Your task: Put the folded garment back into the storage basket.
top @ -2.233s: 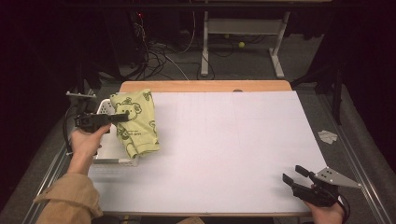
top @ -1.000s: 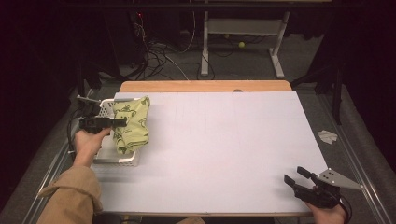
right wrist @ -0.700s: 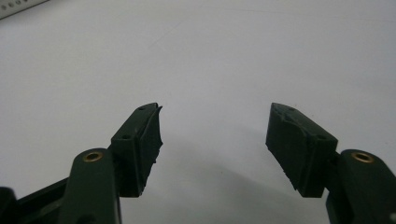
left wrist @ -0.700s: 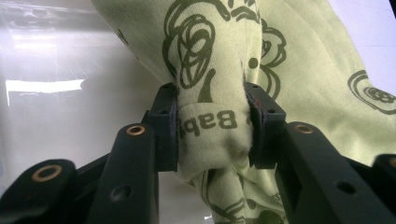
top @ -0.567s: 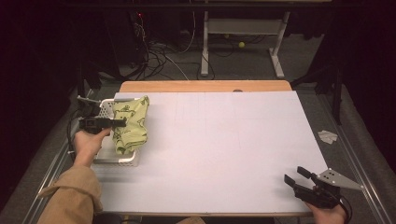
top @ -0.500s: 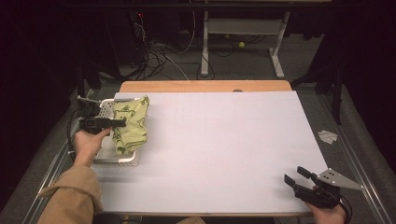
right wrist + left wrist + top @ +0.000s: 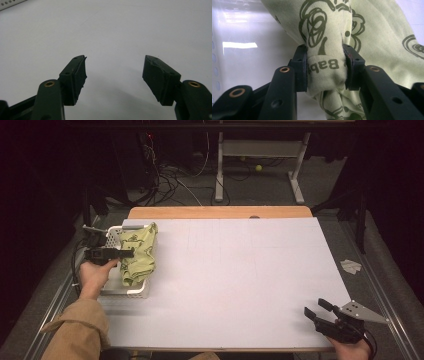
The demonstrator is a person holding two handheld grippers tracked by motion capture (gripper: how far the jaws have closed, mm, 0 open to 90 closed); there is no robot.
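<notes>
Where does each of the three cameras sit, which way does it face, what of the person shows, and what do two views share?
High view: above the near edge, facing forward and down on the table; forearms and both hands show.
Left gripper view: on the left hand-held gripper, facing the green cloth it clamps.
Right gripper view: on the right hand-held gripper, jaws open over bare table.
Shared: the high and left gripper views both show the cloth and white basket.

Pale green cloth [image 7: 138, 251] with dark swirl print; white basket [image 7: 131, 291]; white table [image 7: 240, 270]; black gripper [image 7: 131, 253].
</notes>
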